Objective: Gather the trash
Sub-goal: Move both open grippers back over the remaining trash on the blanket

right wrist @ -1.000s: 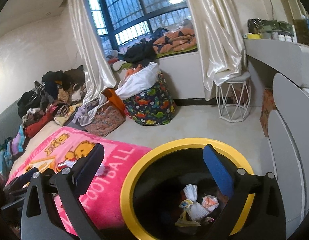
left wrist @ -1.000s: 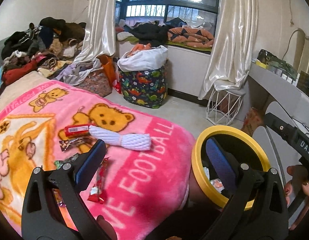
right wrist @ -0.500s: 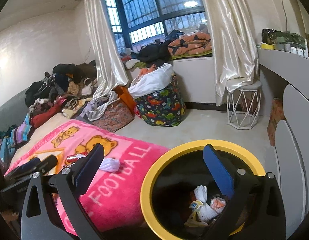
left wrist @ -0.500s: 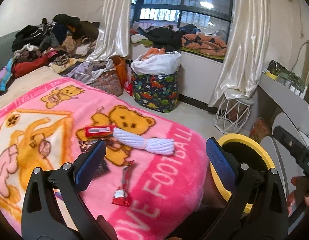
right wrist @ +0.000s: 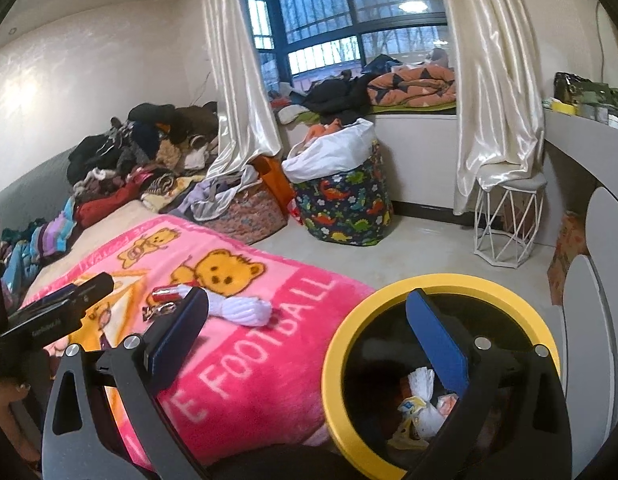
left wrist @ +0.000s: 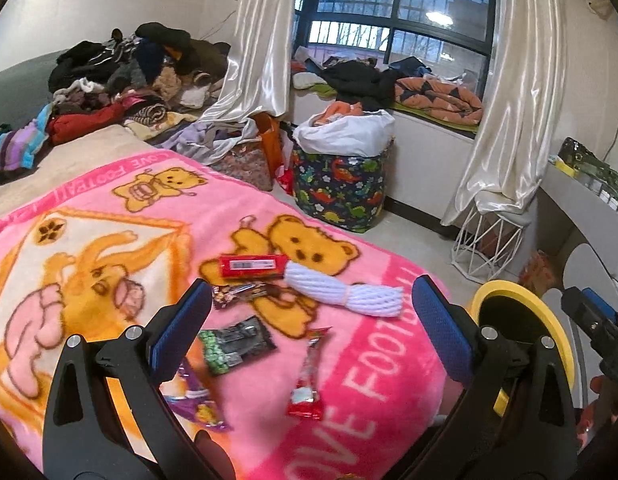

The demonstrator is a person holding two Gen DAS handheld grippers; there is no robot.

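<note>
Swinging away from the yellow-rimmed round black bin (left wrist: 525, 332), my left gripper (left wrist: 309, 320) now faces the pink plush teddy-bear blanket (left wrist: 121, 248), and the bin has slid to the right edge of that view; my right gripper (right wrist: 305, 332) has drifted leftward, the bin (right wrist: 441, 364) sitting lower right under its far finger. Both sets of blue-padded fingers are spread with nothing between them. The trash lies mid-frame on the blanket: a red rectangular glossy packet (left wrist: 253, 266), a white ribbed foam-net sleeve (left wrist: 345, 292), a dark crinkly foil wrapper (left wrist: 245, 292), a black-and-green flat sachet (left wrist: 235, 344), a red-and-silver twisted candy wrapper (left wrist: 307, 376) and a purple wrapper (left wrist: 197, 400). I judge the thin films want a low, flat approach, pressing slightly into the soft pile so one pad slips under an edge; the springy sleeve should pinch easily across its middle.
</note>
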